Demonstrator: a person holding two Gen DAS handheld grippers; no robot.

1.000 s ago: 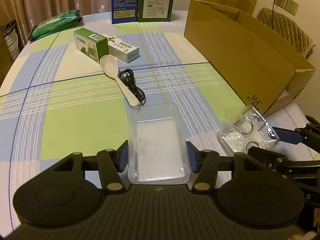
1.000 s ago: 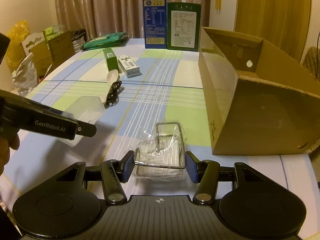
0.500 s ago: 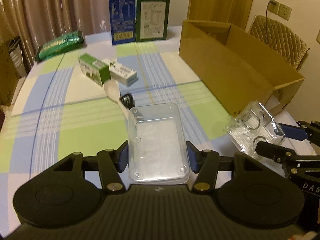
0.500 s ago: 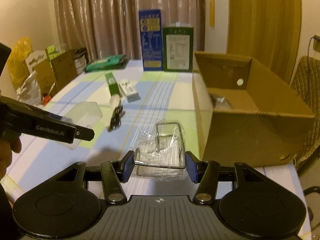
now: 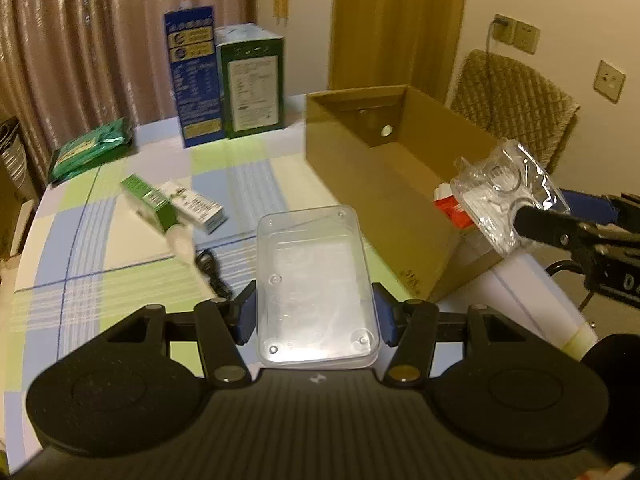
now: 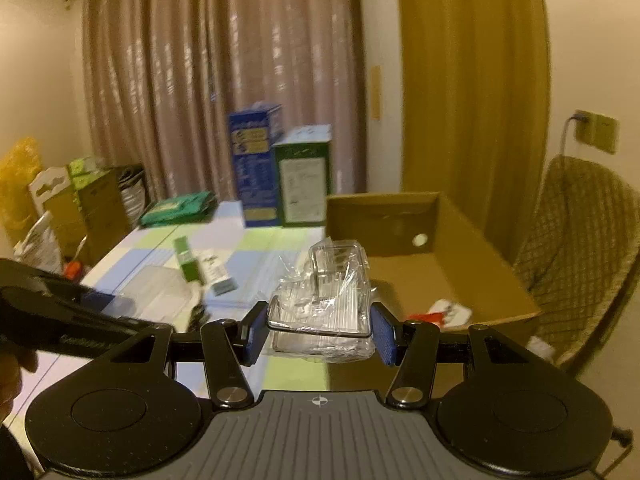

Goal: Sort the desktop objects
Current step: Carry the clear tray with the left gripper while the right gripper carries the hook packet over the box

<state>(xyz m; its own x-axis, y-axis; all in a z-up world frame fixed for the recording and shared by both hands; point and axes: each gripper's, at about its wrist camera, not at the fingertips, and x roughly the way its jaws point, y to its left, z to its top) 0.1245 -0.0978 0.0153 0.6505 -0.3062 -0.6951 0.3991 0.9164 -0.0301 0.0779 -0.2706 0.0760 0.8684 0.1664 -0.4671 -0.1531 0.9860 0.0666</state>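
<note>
Clear plastic container [image 5: 316, 280] sat clamped between the blue pads of the left gripper [image 5: 316, 316], held off the table [image 5: 100, 280] above its near edge, long axis pointing away from the camera. Right gripper [image 6: 319, 330] was closed on a crinkly clear packet with a wire frame inside [image 6: 324, 300]; from the left wrist view that packet [image 5: 504, 192] hung over the near right corner of the cardboard box [image 5: 360, 168]. Box was open-topped along the table's right edge, with a hole in its far wall and a red-and-white item [image 6: 440, 312] on its floor.

Left of the container on the table: black cable [image 5: 212, 272], white spoon [image 5: 182, 244] (blurred), then a green carton [image 5: 150, 200] and a white carton [image 5: 196, 208] touching each other. Toward the far edge, a tall blue box [image 5: 194, 80] and a green box [image 5: 252, 80] stood upright side by side. Green pouch [image 5: 92, 148] lay at the far left corner.

Off the table: woven chair [image 5: 516, 100] behind the cardboard box, curtains [image 6: 220, 80] at the back wall, wall sockets [image 5: 520, 34] on the right. Both views were motion-blurred, so small print wasn't readable.
</note>
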